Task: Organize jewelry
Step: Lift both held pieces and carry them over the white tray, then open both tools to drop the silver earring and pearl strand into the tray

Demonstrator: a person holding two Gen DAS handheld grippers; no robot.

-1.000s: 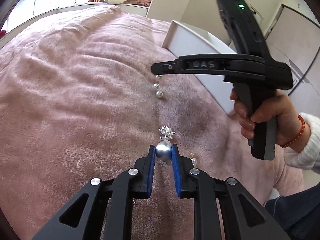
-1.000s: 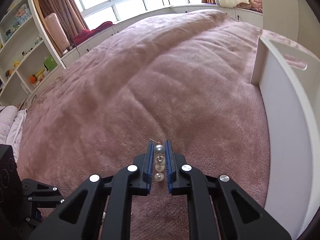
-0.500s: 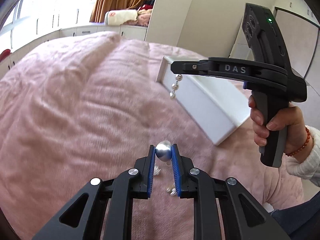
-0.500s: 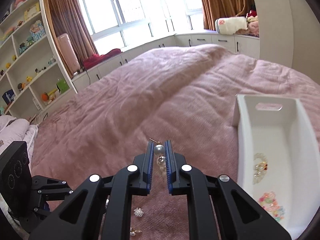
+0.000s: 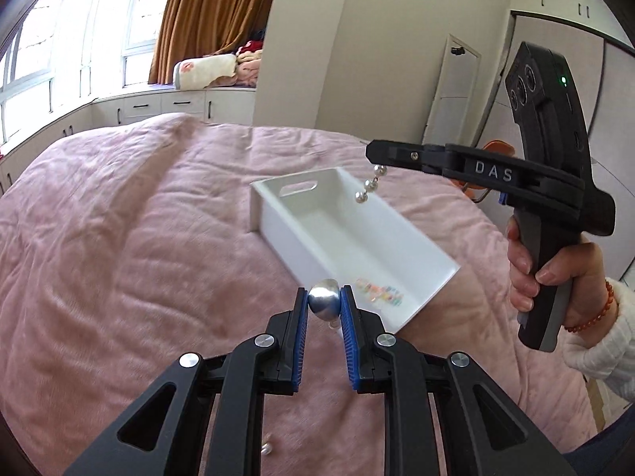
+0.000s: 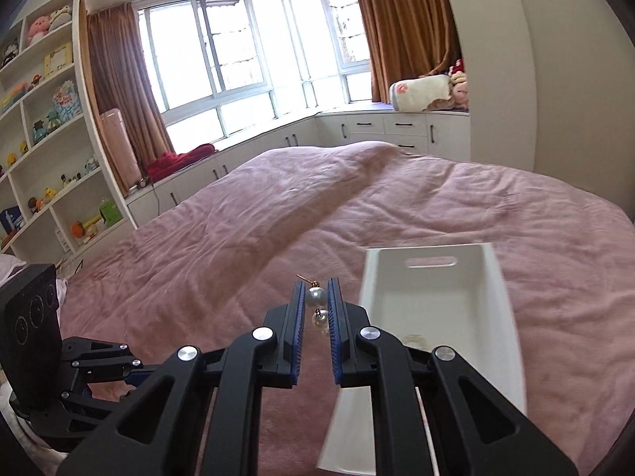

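My left gripper (image 5: 324, 302) is shut on a silver ball earring (image 5: 324, 303), held in the air just before the near corner of the white tray (image 5: 278, 228). My right gripper (image 6: 316, 297) is shut on a pearl drop earring (image 6: 316, 297), whose pearls (image 5: 371, 185) hang over the tray's far half in the left wrist view. The tray (image 6: 498, 277) lies on the pink bedspread (image 6: 258, 238) and holds colourful beaded jewelry (image 5: 379, 291). In the right wrist view the tray is just right of my fingers.
A small loose earring (image 5: 266, 449) lies on the bedspread under my left gripper. The left gripper's body (image 6: 35, 333) shows at the lower left of the right wrist view. Window cabinets, shelves and a wardrobe surround the bed.
Both grippers have risen from the bedspread with their earrings and swung toward the tray. The tray's inside has come into view. The spiky earring left on the bed has dropped out of sight.
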